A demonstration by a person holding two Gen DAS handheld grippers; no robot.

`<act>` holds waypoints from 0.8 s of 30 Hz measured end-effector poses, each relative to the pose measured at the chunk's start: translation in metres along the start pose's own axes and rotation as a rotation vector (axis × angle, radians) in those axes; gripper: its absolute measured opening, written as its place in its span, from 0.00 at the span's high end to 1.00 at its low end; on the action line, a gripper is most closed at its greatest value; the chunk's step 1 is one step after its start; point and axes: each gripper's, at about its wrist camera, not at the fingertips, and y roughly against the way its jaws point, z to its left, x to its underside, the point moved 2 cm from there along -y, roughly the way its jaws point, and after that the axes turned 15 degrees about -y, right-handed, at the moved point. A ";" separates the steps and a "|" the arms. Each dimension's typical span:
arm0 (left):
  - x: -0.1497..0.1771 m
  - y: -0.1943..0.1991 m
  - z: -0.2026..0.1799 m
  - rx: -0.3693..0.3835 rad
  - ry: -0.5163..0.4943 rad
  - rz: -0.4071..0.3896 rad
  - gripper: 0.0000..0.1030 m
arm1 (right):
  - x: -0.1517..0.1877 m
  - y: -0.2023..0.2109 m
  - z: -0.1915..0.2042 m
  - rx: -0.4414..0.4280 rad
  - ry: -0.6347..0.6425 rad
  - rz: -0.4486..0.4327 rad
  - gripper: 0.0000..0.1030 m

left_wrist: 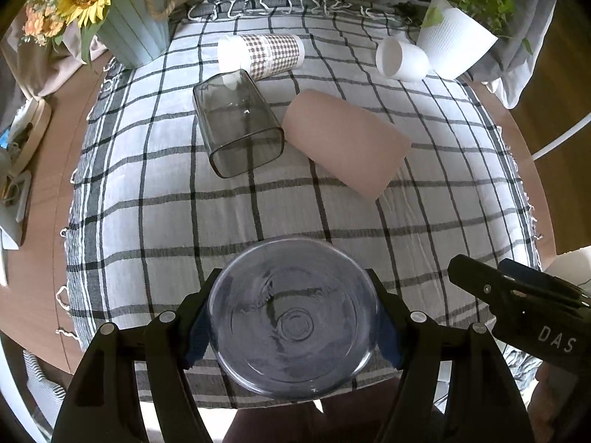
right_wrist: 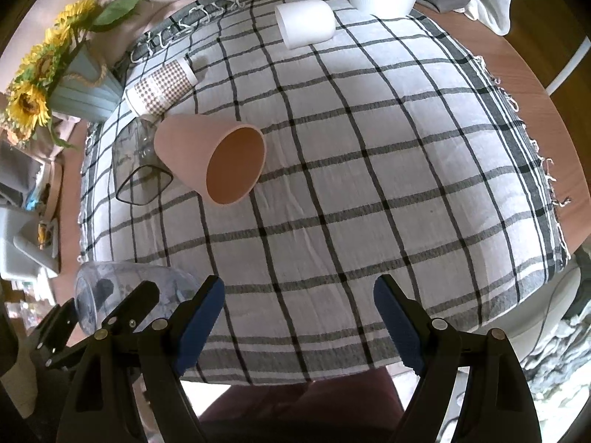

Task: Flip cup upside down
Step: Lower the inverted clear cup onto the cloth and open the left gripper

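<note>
My left gripper is shut on a clear bluish plastic cup, its base facing the camera, held just above the near edge of the checked cloth. The same cup shows in the right wrist view at lower left, lying sideways in the left gripper's fingers. My right gripper is open and empty over the cloth's near edge; it shows in the left wrist view at right.
Lying on their sides on the cloth: a smoky square glass, a pink cup, a checked paper cup, a white cup. A sunflower pot and white planter stand at the back. The wooden table shows around the cloth.
</note>
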 end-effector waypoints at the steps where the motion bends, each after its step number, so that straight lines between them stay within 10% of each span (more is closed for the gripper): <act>1: 0.000 0.000 0.000 0.000 -0.001 0.000 0.31 | 0.000 0.000 0.000 0.000 0.001 -0.001 0.19; 24: 0.011 0.092 0.010 -0.138 0.058 -0.240 0.03 | 0.020 0.077 0.006 -0.051 0.023 -0.194 0.13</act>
